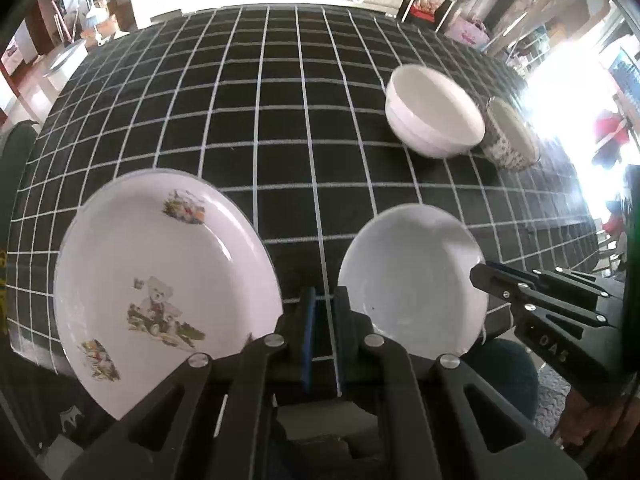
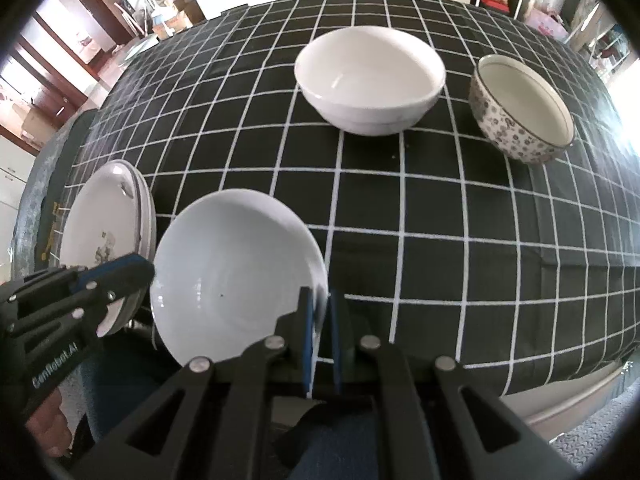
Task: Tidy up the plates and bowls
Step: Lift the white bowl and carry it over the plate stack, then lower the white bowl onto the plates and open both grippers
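Right claw [image 2: 319, 322] pinching only the thin rim of the pale shallow bowl [image 2: 236, 272] off the tabletop [image 2: 400, 200] edge, beside the bear-print plate [image 1: 160, 280]; left claw [image 1: 323, 316] pressed together, empty; liable to slip, tilt, clink against that plate.

We have two fisheye views, each mounted just behind a gripper and looking steeply down along its fingers at the near edge of a checked tablecloth [image 1: 280, 120]. Our left wrist view sits close above the left gripper [image 1: 324, 312], with the right gripper [image 1: 486, 276] entering from its right side. Our right wrist view sits close above the right gripper [image 2: 320, 316] and catches the left gripper [image 2: 140, 270] at its left edge. Both views share the pale shallow bowl [image 1: 412, 280] [image 2: 236, 272], the teddy-bear plate [image 1: 160, 288] [image 2: 104, 240], the deep white bowl [image 1: 434, 114] [image 2: 370, 78] and the flowered bowl [image 1: 510, 136] [image 2: 520, 108] farther off, with the cluttered room beyond.
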